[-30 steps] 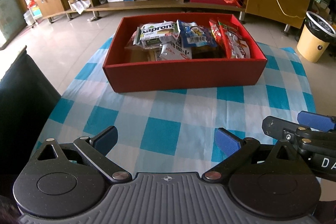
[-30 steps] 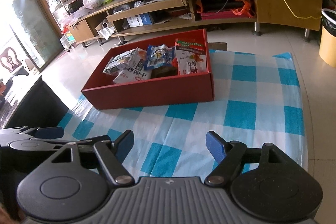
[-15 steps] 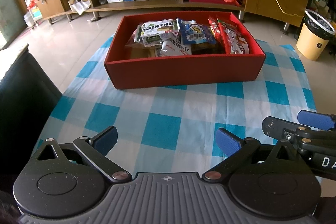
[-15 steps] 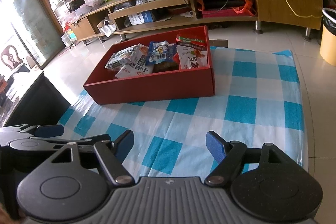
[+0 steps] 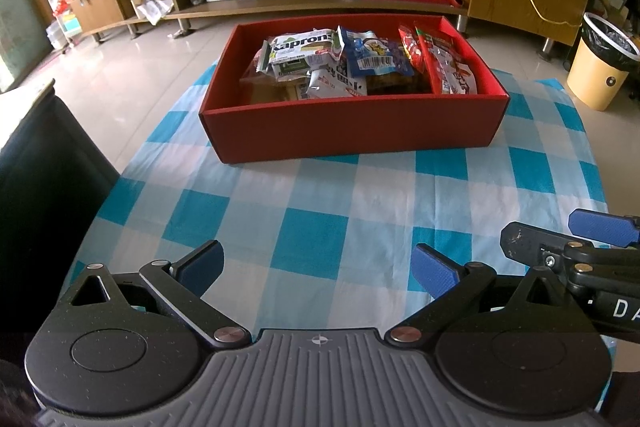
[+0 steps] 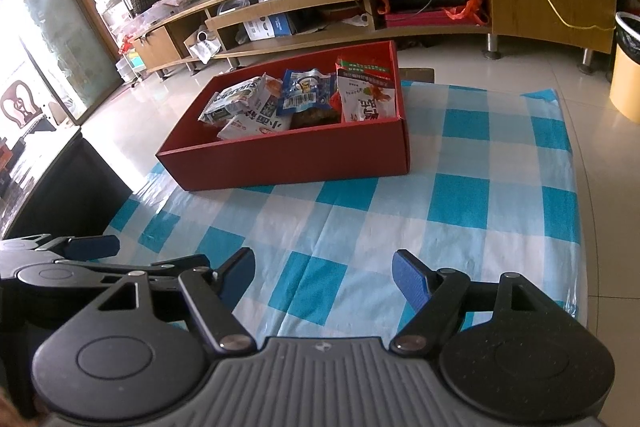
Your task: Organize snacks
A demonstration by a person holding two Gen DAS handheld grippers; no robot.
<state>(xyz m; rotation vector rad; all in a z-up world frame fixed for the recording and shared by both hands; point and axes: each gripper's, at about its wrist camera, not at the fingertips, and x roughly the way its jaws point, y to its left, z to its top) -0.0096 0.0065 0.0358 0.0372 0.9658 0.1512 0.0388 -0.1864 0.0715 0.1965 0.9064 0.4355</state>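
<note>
Crinkly snack packets (image 5: 352, 67) are lying piled in the red cardboard box (image 5: 352, 131) on the checked table. Left gripper (image 5: 318, 265) and right gripper (image 6: 324, 277) are hovering near, jaws spread, empty. Judgement: approach from above, pinch one packet's edge.

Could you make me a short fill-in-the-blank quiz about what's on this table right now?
1. The snack packets all lie inside a ____ box.
2. The box stands on a cloth checked in white and ____.
3. Between the fingers of the left gripper there is ____.
4. The yellow bin stands on the ____, not on the table.

Missing words: red; blue; nothing; floor
</note>
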